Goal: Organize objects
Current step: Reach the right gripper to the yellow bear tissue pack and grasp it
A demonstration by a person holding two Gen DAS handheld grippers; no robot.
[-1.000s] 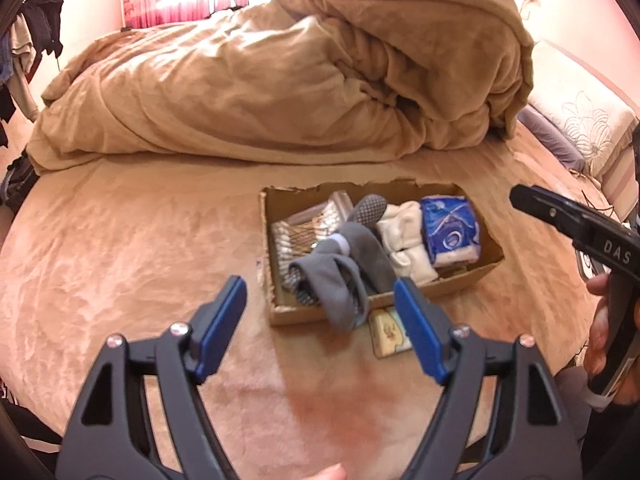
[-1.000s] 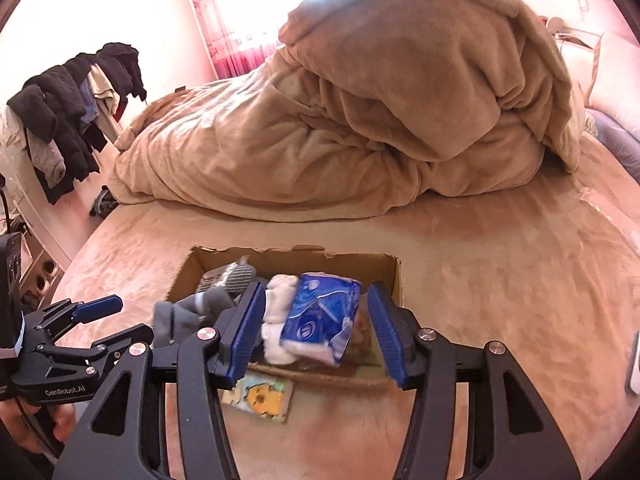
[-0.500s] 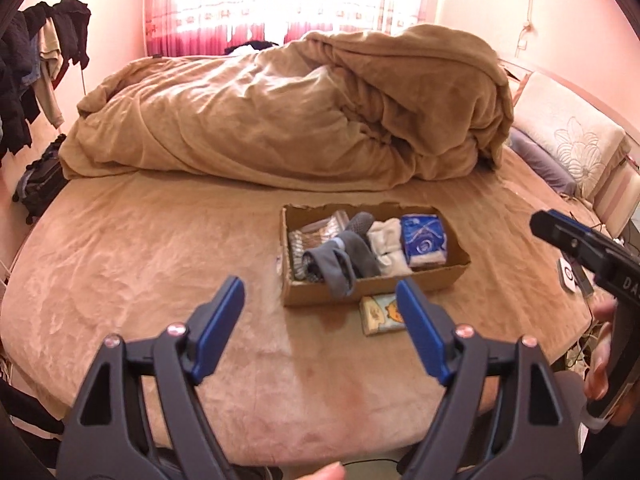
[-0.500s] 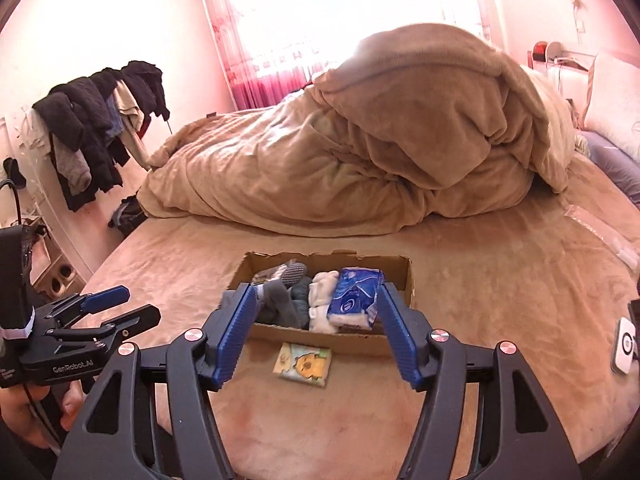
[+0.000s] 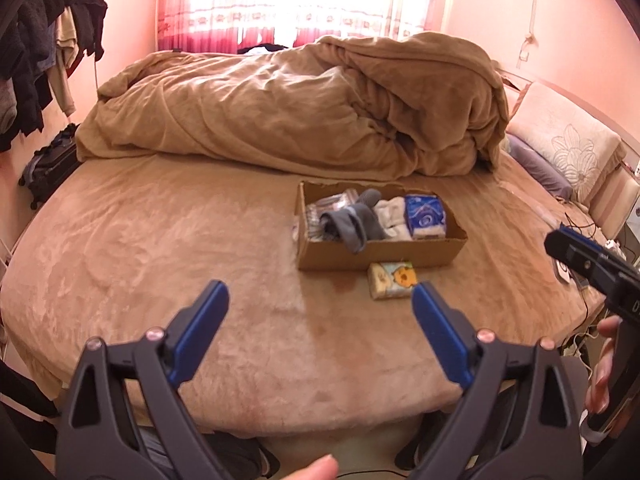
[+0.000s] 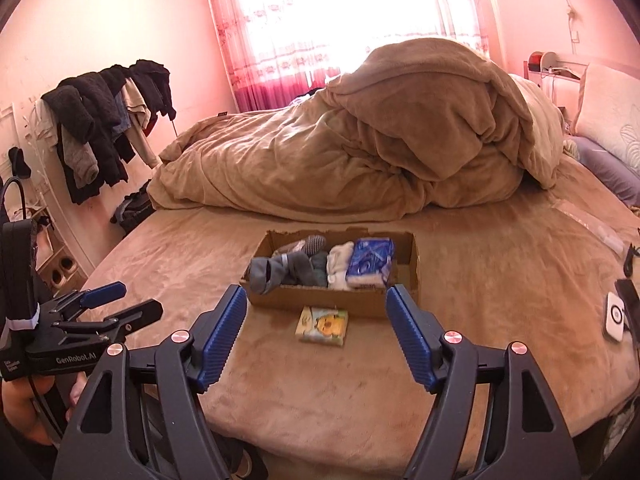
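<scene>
Cardboard box (image 6: 320,300) on bed (image 6: 480,280) ahead of both grippers, holding grey socks (image 6: 280,270), white cloth (image 6: 339,266), blue tissue pack (image 6: 370,262). Small cartoon packet (image 6: 322,325) just before box. Left gripper (image 5: 320,308) and right gripper (image 6: 314,312) wide open, empty, above bed edge.

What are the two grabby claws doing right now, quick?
Left gripper: open, holding nothing, above the tan bed cover.
Right gripper: open, holding nothing.
</scene>
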